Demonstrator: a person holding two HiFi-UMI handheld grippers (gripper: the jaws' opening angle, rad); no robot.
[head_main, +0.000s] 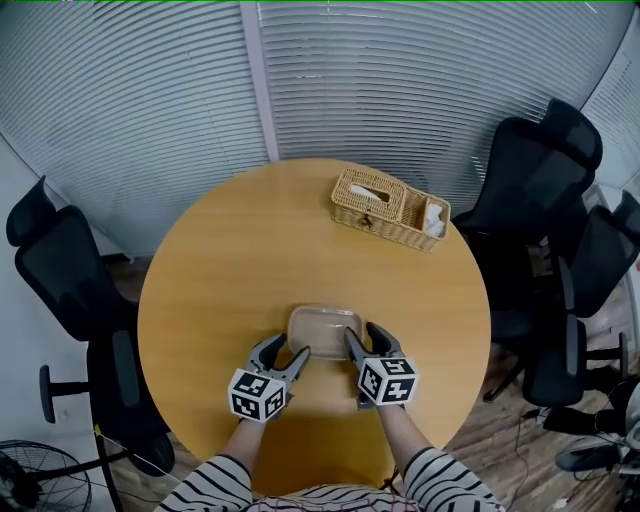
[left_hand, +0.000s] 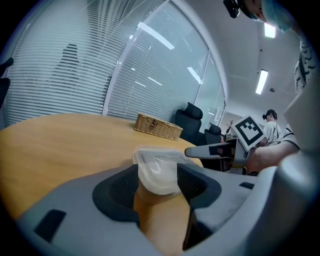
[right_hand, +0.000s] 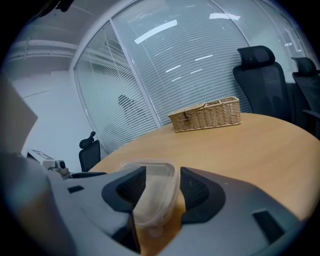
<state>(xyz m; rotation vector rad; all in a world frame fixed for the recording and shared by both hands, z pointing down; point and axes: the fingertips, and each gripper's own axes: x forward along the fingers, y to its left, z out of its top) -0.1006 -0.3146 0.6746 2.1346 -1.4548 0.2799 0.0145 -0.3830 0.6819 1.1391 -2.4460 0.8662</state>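
Both grippers are engaged on one item, a clear plastic container (head_main: 322, 325) with a rounded rectangular rim, standing on the round wooden tabletop (head_main: 240, 250) directly ahead of and between them. The left gripper (head_main: 288, 347) has the container's near left corner between its jaws. In the left gripper view the pads sit against both sides of that corner (left_hand: 156, 167), so it reads as clamped on it. The right gripper (head_main: 360, 334) takes the near right corner the same way. In the right gripper view the rim (right_hand: 156, 192) fills the gap between the pads, and this gripper is likewise judged closed on the container rather than standing free. The container's base appears to rest on the tabletop. Nothing can be made out inside it through the translucent wall, and it appears to be empty. In my judgement a two-sided hold on so thin a wall calls for light, equal pressure from both grippers. They should be kept at one height and moved together, because uneven squeeze or a twist between them could buckle the corners or let the rim slip out. Well beyond the grippers, towards the far right edge of the tabletop, stands a wicker basket (head_main: 390, 208). Its larger compartment is lidded with white tissue showing at a slot, and its smaller open compartment holds white items too small to identify. Black office chairs (head_main: 540, 170) stand round the tabletop before slatted blinds.
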